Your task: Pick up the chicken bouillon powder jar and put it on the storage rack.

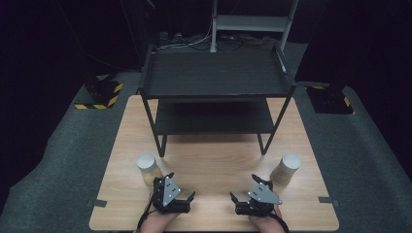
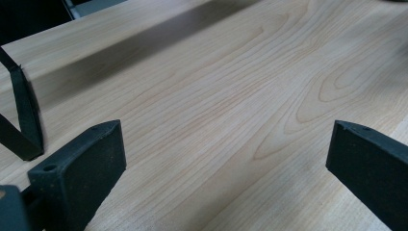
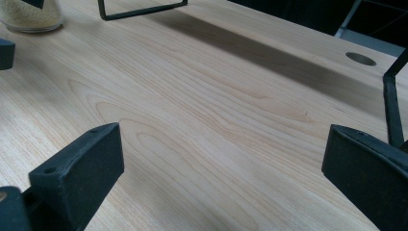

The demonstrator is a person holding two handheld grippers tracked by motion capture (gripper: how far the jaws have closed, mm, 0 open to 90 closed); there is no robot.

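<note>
Two jars with white lids stand on the wooden table [image 1: 214, 160]: the left jar [image 1: 146, 167] and the right jar [image 1: 286, 169], both with pale grainy contents. My left gripper [image 1: 182, 185] rests near the front edge, just right of the left jar, open with nothing between its jaws [image 2: 226, 163]. Left of the right jar, my right gripper [image 1: 242, 187] is open over bare wood [image 3: 221, 163]. In the right gripper view the left jar's base [image 3: 31, 14] sits at the top left.
A black two-tier shelf rack [image 1: 216, 73] stands at the back of the table; its leg [image 2: 24, 120] is close on the left, and its foot bar [image 3: 139, 10] and another leg [image 3: 392, 106] show ahead. A round hole [image 3: 361, 58] marks the tabletop.
</note>
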